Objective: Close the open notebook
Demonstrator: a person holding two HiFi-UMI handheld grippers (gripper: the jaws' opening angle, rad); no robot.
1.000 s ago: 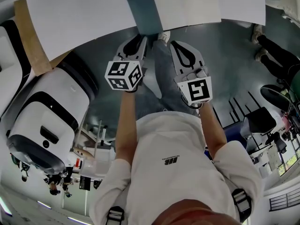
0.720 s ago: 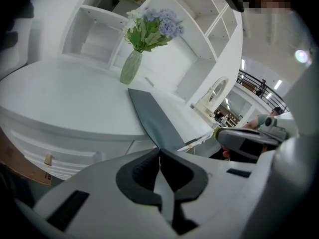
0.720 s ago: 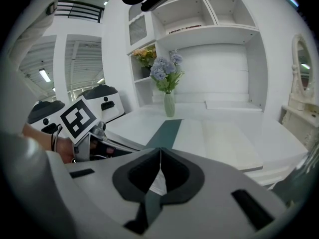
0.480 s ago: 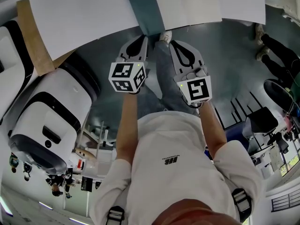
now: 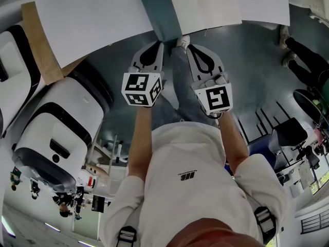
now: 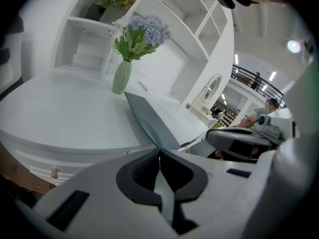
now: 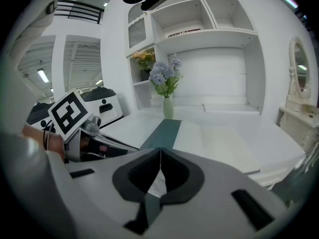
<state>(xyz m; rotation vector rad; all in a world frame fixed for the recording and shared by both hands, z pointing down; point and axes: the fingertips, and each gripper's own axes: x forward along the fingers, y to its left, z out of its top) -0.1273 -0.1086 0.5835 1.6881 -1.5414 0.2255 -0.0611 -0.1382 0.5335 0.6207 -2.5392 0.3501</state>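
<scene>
Evidently at the approach stage, the open notebook is seen lying flat on the white bench. Its teal cover is spread to the left of the pale pages and reaches the bench's near edge. The left tool and the right tool are held side by side just short of that edge, over the floor. The left one is lined up with the cover's near end, and the right one is set just beside it, toward the pages. Each tool's jaws are pressed together with nothing between them, as both gripper views show plainly, and the notebook is touched by neither. A vase of blue flowers is seen on the bench beyond the notebook's far end, well apart from the tools, with white shelves behind it.

No part of the closing is judged to be done: the cover is not yet lifted and the pages are fully exposed. For the next move, one tool is judged to need bringing forward to the cover's free edge. It could go in with jaws parted to pinch the edge, or with the closed tip slipped beneath it, so that the cover can be raised and swung across onto the pages. Care is called for there, since a thin cover may be pushed along rather than caught.
</scene>
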